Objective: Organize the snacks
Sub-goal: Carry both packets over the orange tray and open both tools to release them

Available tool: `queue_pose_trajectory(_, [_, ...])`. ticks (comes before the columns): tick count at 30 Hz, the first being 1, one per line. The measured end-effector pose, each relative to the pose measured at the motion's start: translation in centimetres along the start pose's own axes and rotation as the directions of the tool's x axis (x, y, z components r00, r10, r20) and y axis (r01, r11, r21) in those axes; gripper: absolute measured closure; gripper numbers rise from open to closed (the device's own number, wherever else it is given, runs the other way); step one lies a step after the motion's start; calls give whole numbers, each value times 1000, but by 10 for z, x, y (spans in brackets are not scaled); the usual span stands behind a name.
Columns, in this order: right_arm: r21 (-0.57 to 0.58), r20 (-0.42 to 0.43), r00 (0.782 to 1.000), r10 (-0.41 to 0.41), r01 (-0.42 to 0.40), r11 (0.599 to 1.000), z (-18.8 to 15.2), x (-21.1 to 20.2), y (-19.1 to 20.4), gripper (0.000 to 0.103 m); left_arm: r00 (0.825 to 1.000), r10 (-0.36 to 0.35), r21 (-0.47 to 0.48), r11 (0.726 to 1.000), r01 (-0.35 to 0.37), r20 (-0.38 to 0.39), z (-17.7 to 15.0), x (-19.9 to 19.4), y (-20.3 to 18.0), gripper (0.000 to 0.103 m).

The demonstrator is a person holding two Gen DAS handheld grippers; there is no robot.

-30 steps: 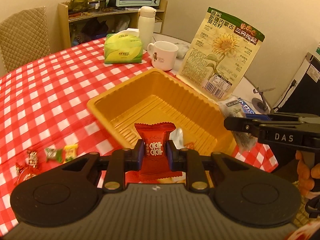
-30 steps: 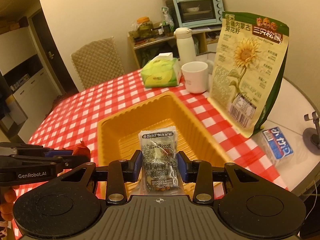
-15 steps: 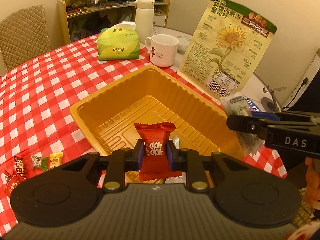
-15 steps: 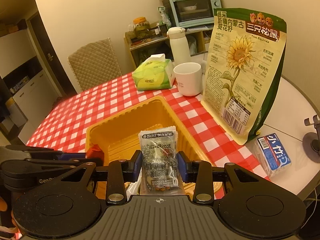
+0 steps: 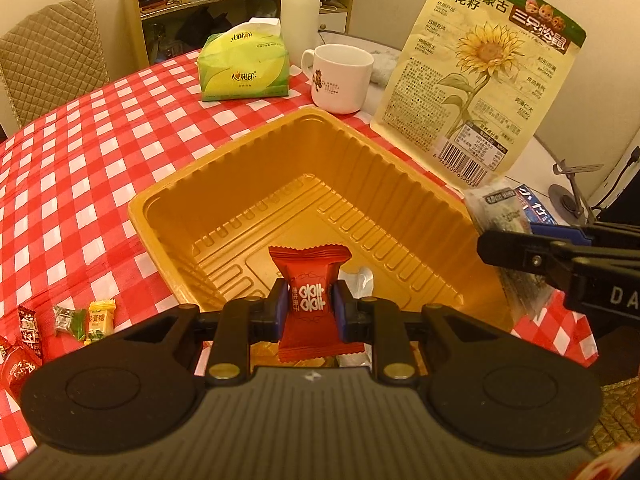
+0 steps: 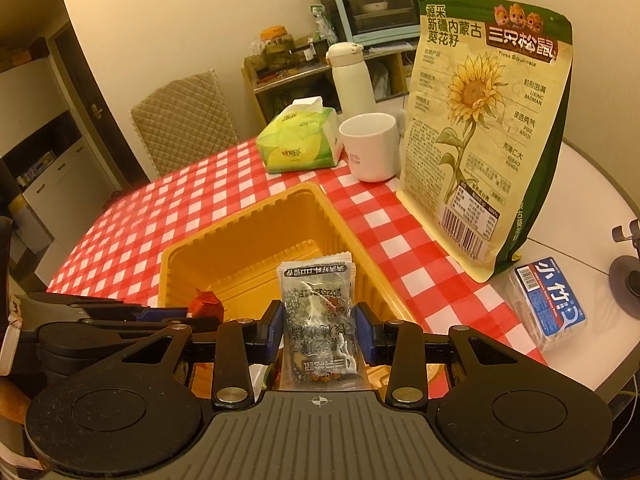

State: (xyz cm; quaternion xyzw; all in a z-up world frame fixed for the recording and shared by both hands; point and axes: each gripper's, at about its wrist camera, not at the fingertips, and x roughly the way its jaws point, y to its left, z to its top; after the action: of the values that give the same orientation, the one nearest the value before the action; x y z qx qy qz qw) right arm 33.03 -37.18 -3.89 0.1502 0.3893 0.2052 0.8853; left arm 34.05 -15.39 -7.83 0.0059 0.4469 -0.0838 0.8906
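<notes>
Through my left wrist camera, my left gripper is closed nearly all the way on a red candy, its blue pads pinching the wrapper at the waist so it stands upright over the near side of the yellow tray. The tray sits on the red-checked tabletop, and something pale lies on its floor just behind the candy, too hidden to name. At ten o'clock from the tray rests a green tissue pack; at twelve a white mug with a white flask behind it; at one o'clock a tall sunflower seed bag stands upright. Loose small candies lie on the cloth at eight o'clock. My right gripper enters from three o'clock, holding a grey packet above the tray's right rim. From my right wrist camera, my right gripper is partly closed, with its pads pressing both sides of the grey snack packet, which stands upright over the tray's near right corner. My left gripper comes in from nine o'clock, the candy poking out at its tip over the tray. A small blue box lies on the bare white tabletop at three o'clock, just beside the foot of the seed bag.
</notes>
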Motion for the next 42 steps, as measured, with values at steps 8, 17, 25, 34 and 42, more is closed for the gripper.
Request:
queue_pose_trajectory(8, [1, -3, 1000, 2, -2, 1000, 0, 2, -1, 65, 1000, 11, 5, 1000, -11, 6, 2, 3, 0, 81])
queue_pose_trajectory(17, [-2, -18, 1000, 2, -2, 1000, 1, 17, -2, 65, 1000, 9, 3, 1000, -9, 12, 3, 1, 4, 76])
queue_pose_trajectory(25, [-3, -42, 999, -15, 15, 1000, 2, 35, -7, 64, 1000, 11, 6, 1000, -11, 27, 7, -3, 6, 69])
queue_pose_trajectory(34, [56, -22, 1000, -15, 16, 998, 3, 41, -12, 42, 999, 4, 1, 1000, -4, 52, 7, -16, 12, 51])
queue_pose_trajectory(42, [65, 26, 1000, -4, 3, 998, 11, 25, -3, 27, 995, 2, -7, 1000, -1, 98, 2, -38, 20, 39])
